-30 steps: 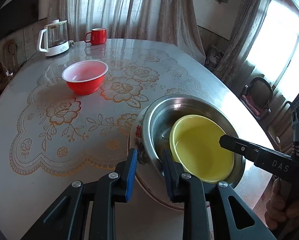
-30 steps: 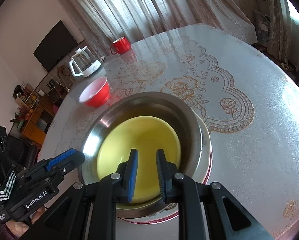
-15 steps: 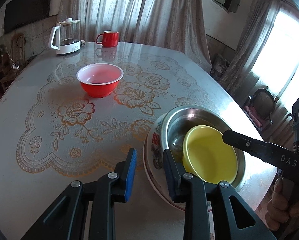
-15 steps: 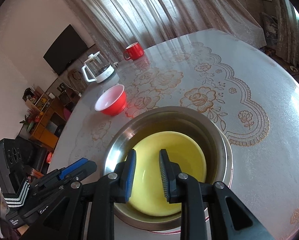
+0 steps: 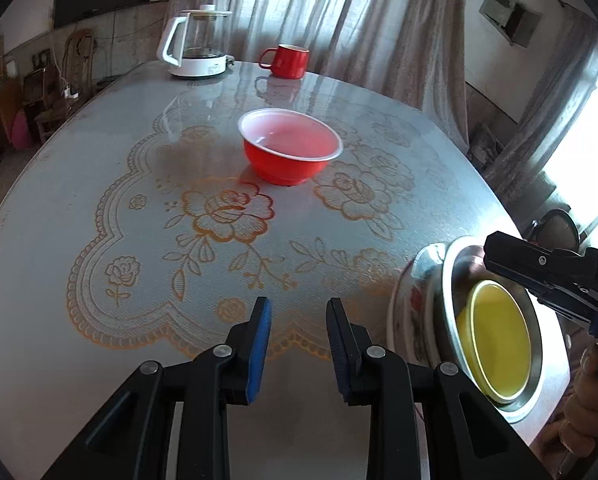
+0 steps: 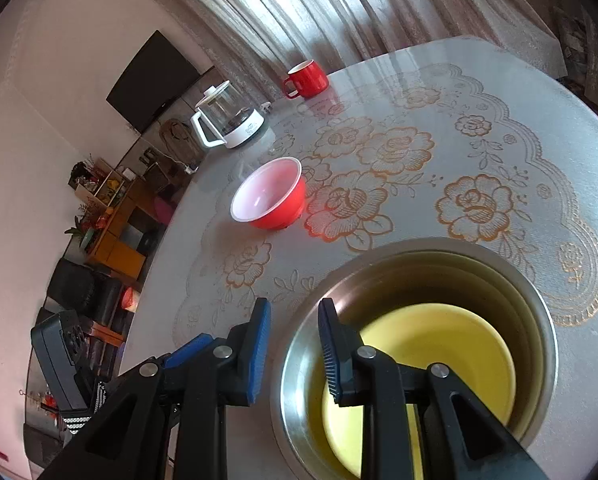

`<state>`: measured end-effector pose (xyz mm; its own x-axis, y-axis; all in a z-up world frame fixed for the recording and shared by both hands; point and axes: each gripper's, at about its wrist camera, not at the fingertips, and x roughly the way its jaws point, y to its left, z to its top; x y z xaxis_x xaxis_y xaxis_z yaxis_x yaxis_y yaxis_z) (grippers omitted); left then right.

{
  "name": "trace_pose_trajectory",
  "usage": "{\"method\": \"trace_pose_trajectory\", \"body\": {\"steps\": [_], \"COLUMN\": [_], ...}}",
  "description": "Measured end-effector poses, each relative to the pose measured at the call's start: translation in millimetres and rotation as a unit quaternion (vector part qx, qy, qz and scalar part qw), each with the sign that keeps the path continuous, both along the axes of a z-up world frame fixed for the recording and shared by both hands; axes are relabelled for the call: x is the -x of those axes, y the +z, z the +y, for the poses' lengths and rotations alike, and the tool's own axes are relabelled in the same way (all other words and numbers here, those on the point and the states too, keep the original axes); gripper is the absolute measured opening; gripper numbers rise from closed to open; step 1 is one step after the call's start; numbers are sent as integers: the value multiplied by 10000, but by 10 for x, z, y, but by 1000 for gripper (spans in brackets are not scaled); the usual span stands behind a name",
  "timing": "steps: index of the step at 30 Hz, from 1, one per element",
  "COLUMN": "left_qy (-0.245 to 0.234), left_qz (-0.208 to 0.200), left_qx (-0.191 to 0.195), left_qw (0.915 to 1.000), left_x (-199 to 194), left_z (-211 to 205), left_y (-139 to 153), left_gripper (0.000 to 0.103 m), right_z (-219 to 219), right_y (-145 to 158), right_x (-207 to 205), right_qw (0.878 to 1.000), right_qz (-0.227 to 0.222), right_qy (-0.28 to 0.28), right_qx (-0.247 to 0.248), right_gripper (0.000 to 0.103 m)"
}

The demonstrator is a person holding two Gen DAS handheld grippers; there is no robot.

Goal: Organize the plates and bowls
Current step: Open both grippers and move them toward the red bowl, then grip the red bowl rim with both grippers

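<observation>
A red bowl (image 5: 291,152) with a white inside stands alone mid-table; it also shows in the right wrist view (image 6: 271,200). A yellow bowl (image 5: 499,336) sits inside a steel bowl (image 5: 455,272), which rests on a flowered plate (image 5: 409,320) at the table's right edge. My left gripper (image 5: 298,316) is open and empty above bare tablecloth, left of the stack. My right gripper (image 6: 293,320) is open and empty above the near rim of the steel bowl (image 6: 419,256), with the yellow bowl (image 6: 439,344) below it.
A glass kettle (image 5: 197,42) and a red mug (image 5: 287,60) stand at the table's far edge. The table carries a lace-pattern cloth (image 5: 219,216). A chair (image 5: 555,232) and curtains lie beyond the right edge.
My left gripper has swung left, away from the stack, toward the red bowl. My right gripper has pulled back and up from the yellow bowl and opened a little wider.
</observation>
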<state>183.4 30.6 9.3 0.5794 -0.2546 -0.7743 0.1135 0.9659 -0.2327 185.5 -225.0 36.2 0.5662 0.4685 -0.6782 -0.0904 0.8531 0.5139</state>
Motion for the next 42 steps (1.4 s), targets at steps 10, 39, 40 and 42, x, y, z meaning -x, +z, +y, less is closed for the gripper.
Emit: {"method": "trace_pose_trajectory", "body": {"steps": [10,39,40,42], "left_qy": [438,626,562,456], "left_qz": [44,502,490,423], "left_qx": [207,697,745,862], "left_qw": [9988,9943,9944,9943], "left_x": [-516,-1862,-1846,-1775], "left_z": [438,369,359,337], "left_y": [-44,-170,-175,-154], "left_gripper": [35,25,19,14], "right_z": [263,485,484,484], "right_y": [-158,-599,-597,-592], "right_x": [-823,-1954,-1947,-1926], "right_qw": [9980,9935,9935,9937], "right_qz": [540,1058,1064,1056], "right_qy": [-54,-352,-343,-295], "right_qx": [-309,-237,-227,-245], "right_gripper": [23,10,10,10]}}
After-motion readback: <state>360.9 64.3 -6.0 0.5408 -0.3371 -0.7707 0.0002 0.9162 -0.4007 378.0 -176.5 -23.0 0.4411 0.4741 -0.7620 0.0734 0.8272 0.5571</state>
